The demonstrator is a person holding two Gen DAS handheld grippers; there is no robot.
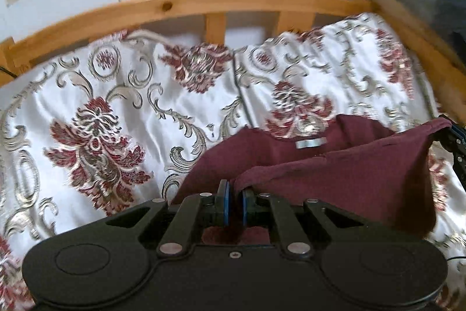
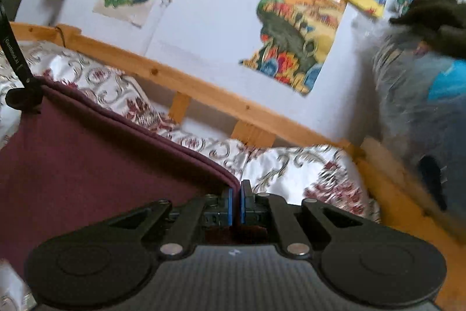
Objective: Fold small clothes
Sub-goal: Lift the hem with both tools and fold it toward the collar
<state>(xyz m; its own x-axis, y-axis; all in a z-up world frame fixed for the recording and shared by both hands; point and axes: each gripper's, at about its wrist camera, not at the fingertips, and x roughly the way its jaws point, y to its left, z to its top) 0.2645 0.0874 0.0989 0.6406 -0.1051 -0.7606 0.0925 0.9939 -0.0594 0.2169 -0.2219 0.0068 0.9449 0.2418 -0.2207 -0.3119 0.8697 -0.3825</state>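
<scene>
1. The left claw (image 1: pixel 235 194) is clamped on one edge of the dark red garment (image 1: pixel 335 165), and the right claw (image 2: pixel 236 196) is clamped on another edge of the same garment (image 2: pixel 87 159). The cloth hangs stretched between them, above the patterned bedspread (image 1: pixel 116 107) of the bed.
2. Each claw holds only a thin strip of the hem. If the two hands pull apart too strongly, I judge that one edge may slip out, and the garment would fall in a heap.
3. The pictures are blurred, so the hands seem to travel fast. A quick swing could make the loose lower part fold under itself, and the fold would then lie crooked.
4. The wooden bed frame (image 1: pixel 204 5) is at the far side. If the cloth is laid too far, it may catch on the rail.
5. The bedspread looks smooth and shiny, so the garment may slide on it when it is pressed.
</scene>
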